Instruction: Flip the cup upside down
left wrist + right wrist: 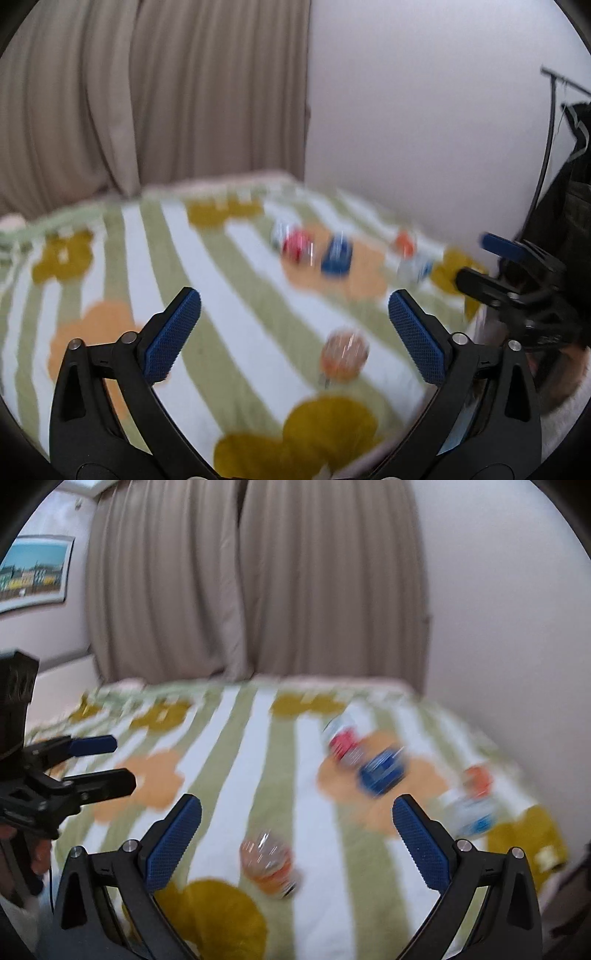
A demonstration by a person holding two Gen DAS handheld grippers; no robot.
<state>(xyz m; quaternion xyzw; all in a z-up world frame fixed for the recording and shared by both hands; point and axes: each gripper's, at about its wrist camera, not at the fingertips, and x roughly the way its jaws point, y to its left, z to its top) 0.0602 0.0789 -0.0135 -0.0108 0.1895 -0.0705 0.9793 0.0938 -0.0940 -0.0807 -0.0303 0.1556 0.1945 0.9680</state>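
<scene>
Both views are blurred by motion. An orange see-through cup (344, 355) (267, 864) stands on the striped flowered cloth (229, 280) (236, 760), nearest to me. My left gripper (294, 334) is open above the cloth, with the cup between and a little beyond its fingers, toward the right one. My right gripper (297, 840) is open too, the cup low between its fingers. Each gripper shows in the other's view: the right gripper (480, 260) at the right edge, the left gripper (116, 762) at the left edge. Nothing is held.
Farther back lie a red cup (297, 243) (343, 744), a blue cup (337, 254) (382, 771), a small orange one (404, 243) (478, 779) and a white-blue one (415, 267) (471, 812). Beige curtains (166, 92) and a white wall (424, 110) stand behind.
</scene>
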